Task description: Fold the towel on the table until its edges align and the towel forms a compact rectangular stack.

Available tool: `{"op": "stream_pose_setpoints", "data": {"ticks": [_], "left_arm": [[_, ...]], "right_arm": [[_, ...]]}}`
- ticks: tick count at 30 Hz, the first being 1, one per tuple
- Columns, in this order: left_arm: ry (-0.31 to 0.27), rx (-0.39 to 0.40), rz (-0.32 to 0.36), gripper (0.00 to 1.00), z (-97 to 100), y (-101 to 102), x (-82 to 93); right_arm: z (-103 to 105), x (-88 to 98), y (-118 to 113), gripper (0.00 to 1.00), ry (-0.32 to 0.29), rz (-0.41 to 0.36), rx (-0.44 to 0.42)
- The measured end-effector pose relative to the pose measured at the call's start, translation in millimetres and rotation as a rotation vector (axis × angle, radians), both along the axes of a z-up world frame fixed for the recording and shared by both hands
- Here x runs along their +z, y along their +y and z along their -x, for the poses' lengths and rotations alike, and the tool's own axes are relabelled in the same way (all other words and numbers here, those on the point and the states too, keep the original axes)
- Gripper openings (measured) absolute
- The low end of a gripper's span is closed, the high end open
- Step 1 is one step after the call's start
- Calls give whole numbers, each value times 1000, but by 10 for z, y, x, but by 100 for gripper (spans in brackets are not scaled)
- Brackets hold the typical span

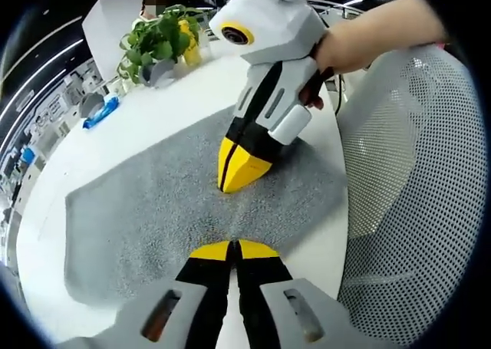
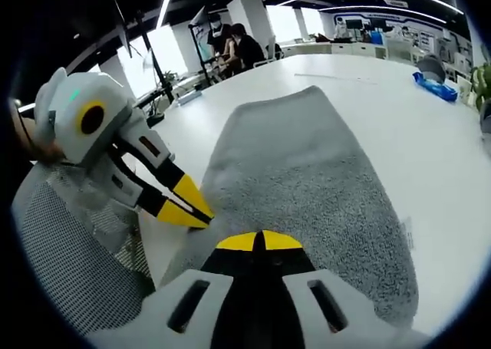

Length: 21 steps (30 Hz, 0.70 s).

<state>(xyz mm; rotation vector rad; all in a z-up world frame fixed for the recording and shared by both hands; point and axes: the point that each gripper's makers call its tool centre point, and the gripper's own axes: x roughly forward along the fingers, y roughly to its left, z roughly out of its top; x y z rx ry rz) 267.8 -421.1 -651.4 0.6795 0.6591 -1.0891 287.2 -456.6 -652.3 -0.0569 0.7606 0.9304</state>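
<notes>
In the left gripper view I see my left hand-held gripper (image 1: 234, 249) rising from 6 o'clock, its yellow-tipped jaws pressed together with no gap I can make out, resting at the near edge of the grey towel (image 1: 153, 211); whether any cloth is pinched between them I cannot tell. The towel lies spread flat on the white table (image 1: 153, 119), running from the centre out toward 9 o'clock. At 12 o'clock the right hand-held gripper (image 1: 230, 179) comes down with its tips on the towel's surface, jaws closed, with a person's hand (image 1: 349, 46) around its grip at 1 o'clock. A potted plant (image 1: 157, 42) stands at 11 o'clock on the table and a blue object (image 1: 100, 113) lies at 10 o'clock. A mesh chair back (image 1: 414, 180) fills the 3 o'clock side. In the right gripper view the right hand-held gripper's jaws sit closed at 6 o'clock over the towel (image 2: 307, 180), which stretches toward 12 o'clock, and the left hand-held gripper (image 2: 196, 215) enters from 9 o'clock with its tips at the towel's edge.
</notes>
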Motion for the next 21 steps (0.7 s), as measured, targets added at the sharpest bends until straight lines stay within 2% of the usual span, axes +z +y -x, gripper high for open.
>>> {"op": "stream_pose_setpoints", "data": {"ticks": [11,14,21], "left_arm": [[-6,37,-12,2,-56,87,-1],[20,65,8,2,-69,104,-1],[21,76,2,2,-74,123,-6]], "right_arm": [[30,3,68,0,-1,-5,25],[33,0,77,0,-11,4,34],[43,-1,94,0,-7,-3,36]]}}
